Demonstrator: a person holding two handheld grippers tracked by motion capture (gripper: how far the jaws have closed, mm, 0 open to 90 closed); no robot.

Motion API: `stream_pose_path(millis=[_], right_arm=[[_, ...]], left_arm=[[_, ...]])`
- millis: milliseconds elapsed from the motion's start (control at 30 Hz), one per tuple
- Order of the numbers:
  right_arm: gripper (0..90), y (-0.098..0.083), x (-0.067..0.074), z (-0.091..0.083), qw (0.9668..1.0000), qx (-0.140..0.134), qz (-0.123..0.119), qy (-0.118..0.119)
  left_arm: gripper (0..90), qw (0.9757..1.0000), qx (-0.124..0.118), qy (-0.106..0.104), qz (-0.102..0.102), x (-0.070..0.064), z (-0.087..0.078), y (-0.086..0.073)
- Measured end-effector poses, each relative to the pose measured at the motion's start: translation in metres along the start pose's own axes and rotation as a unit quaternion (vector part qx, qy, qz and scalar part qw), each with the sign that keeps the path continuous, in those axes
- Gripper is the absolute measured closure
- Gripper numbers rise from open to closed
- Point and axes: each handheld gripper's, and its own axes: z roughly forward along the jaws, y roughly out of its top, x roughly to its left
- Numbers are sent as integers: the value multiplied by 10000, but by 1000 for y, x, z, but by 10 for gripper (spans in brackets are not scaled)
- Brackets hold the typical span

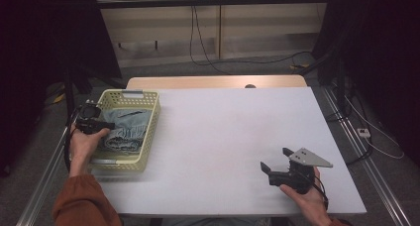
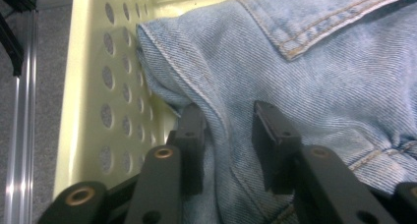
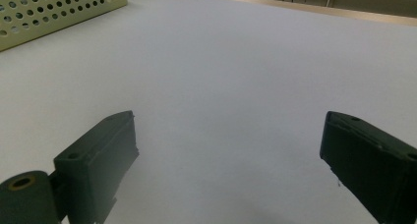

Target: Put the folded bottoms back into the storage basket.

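Reaching down into the basket [image 1: 151, 118], the left gripper [image 1: 97, 127] is held over the jeans [image 1: 125, 132] at the basket's left wall. The basket is set at the table's [image 1: 223, 137] left edge, toward the front, and the jeans lie bunched inside it. In the left gripper view, a raised fold of the jeans [image 2: 305, 71] is seen between the two jaws of the left gripper [image 2: 228, 135]. The jaws are parted, with one finger [image 2: 193, 135] against the fold beside the basket wall [image 2: 88, 96] and the other finger [image 2: 273, 135] resting on the denim. Whether the pads press on the fold cannot be told, so no firm grip is recorded.

The right gripper [image 1: 275, 161] is held just above the table near its front right corner, well apart from the basket. In the right gripper view, the right gripper [image 3: 228, 150] is seen with its jaws spread wide and only bare table [image 3: 236, 76] between them. Nothing is held by it. A corner of the basket [image 3: 54, 8] is seen at the far left of that view.
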Motion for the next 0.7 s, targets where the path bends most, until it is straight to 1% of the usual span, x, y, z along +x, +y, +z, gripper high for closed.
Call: stream_pose_path(millis=[33, 100, 133, 200, 233, 367, 400, 433, 467, 500, 567, 600, 633, 667, 700], right_arm=[[70, 0, 0, 0, 10000, 1, 2, 8], [70, 0, -1, 0, 10000, 2, 2, 10], [70, 0, -1, 0, 10000, 0, 4, 12], [70, 0, -1, 0, 10000, -2, 0, 10], [70, 0, -1, 0, 10000, -7, 7, 9], [70, 0, -1, 0, 10000, -6, 15, 17], [70, 0, -1, 0, 10000, -9, 13, 22], [70, -1, -2, 0, 10000, -2, 24, 20], [70, -1, -2, 0, 10000, -15, 41, 22], [70, -1, -3, 0, 10000, -18, 49, 26], [70, -1, -4, 0, 10000, -12, 78, 29], [70, -1, -4, 0, 10000, -13, 88, 34], [70, -1, -5, 0, 9999, -15, 96, 34], [70, -1, -5, 0, 9999, -20, 97, 44], [70, -1, -5, 1, 9999, -15, 97, 49]], left_arm=[[628, 10000, 1, 54, 48, -1, -1, 1], [608, 9995, -13, 223, 242, -4, -3, 2], [607, 9994, -39, 226, 266, -5, -4, 2], [586, 9995, -78, 190, 260, -5, -5, 2], [579, 9996, -90, 163, 224, -5, -6, 2], [552, 9993, -255, 80, 243, -5, -8, 1], [536, 9992, -266, 75, 295, -5, -8, 0], [502, 9990, -272, 86, 356, -6, -8, 0], [467, 9989, -292, 103, 350, -7, -8, 0], [456, 9988, -360, 107, 329, -7, -9, 0], [447, 9987, -420, 44, 300, -7, -10, 0], [432, 9985, -442, -7, 325, -6, -12, 0], [410, 9983, -493, -12, 302, -7, -12, 0], [395, 9981, -522, -47, 332, -7, -13, 0], [374, 9974, -576, -92, 411, -8, -14, 0]])
